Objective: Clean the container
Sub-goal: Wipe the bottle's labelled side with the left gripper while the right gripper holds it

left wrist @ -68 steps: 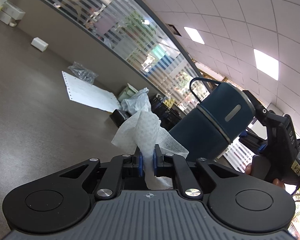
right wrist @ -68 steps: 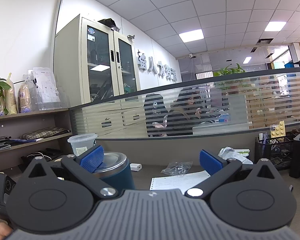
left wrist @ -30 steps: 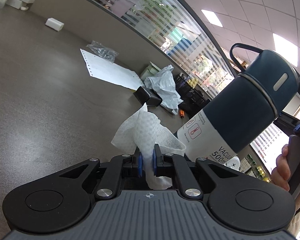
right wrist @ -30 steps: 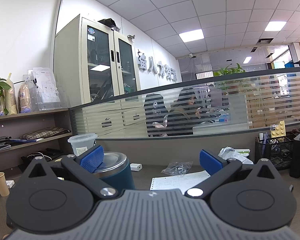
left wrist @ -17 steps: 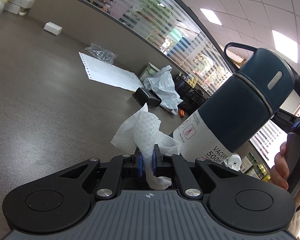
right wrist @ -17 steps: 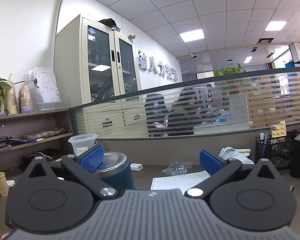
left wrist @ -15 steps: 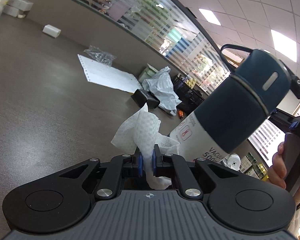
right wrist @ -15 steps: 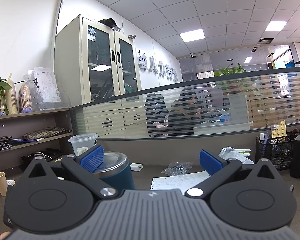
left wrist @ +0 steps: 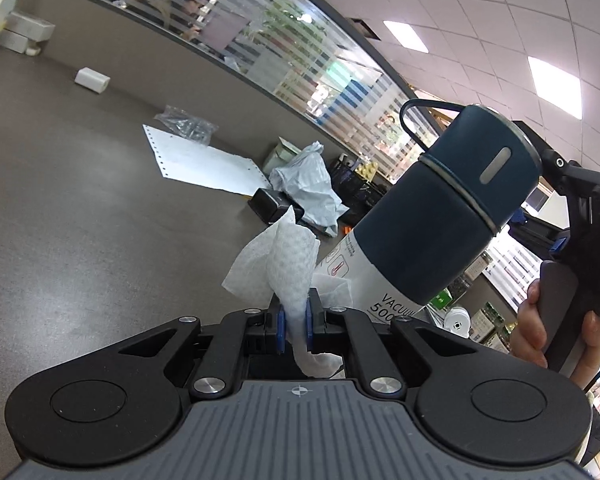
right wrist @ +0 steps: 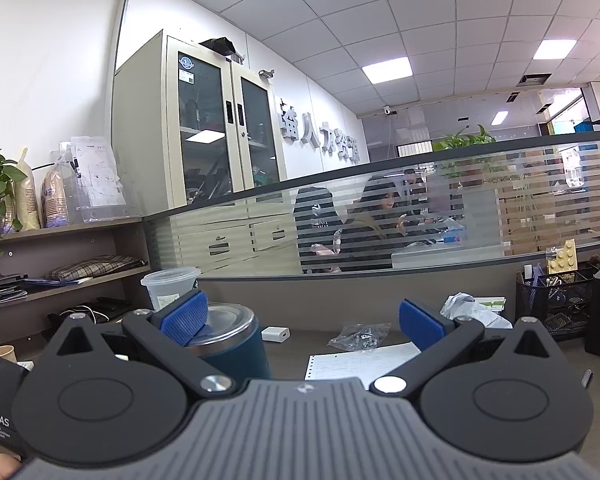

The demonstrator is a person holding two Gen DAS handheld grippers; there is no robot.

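- Between the pads of the left claw (left wrist: 295,318): one white wipe (left wrist: 288,256), clenched fast. Its free end fans out ahead of the tips, just beside the flask's label.
- One flask (left wrist: 432,216), dark blue, stands just ahead and right of that claw, with its lid end and loop farthest off. Its base is hidden behind the claw body, so what it rests on cannot be told.
- Right claw (right wrist: 302,322): jaws spread wide, grasping nothing. Its left pad overlaps the flask's steel-rimmed top, contact undetermined. Its right pad is well apart.
- One hand (left wrist: 540,328) grips the right claw's handle.
- On the desk (left wrist: 60,208) beyond the left claw: one sheet (left wrist: 204,164), one clear bag (left wrist: 186,122), one white plug (left wrist: 93,79), one crumpled bag (left wrist: 308,184), one black box (left wrist: 272,206).
- Right view only: one plastic cup (right wrist: 168,286) behind the flask, one paper cup (right wrist: 2,354) far left, one mesh basket (right wrist: 560,304) far right, one cabinet (right wrist: 220,128).
- Left view only: the wipe, the label, the loop.
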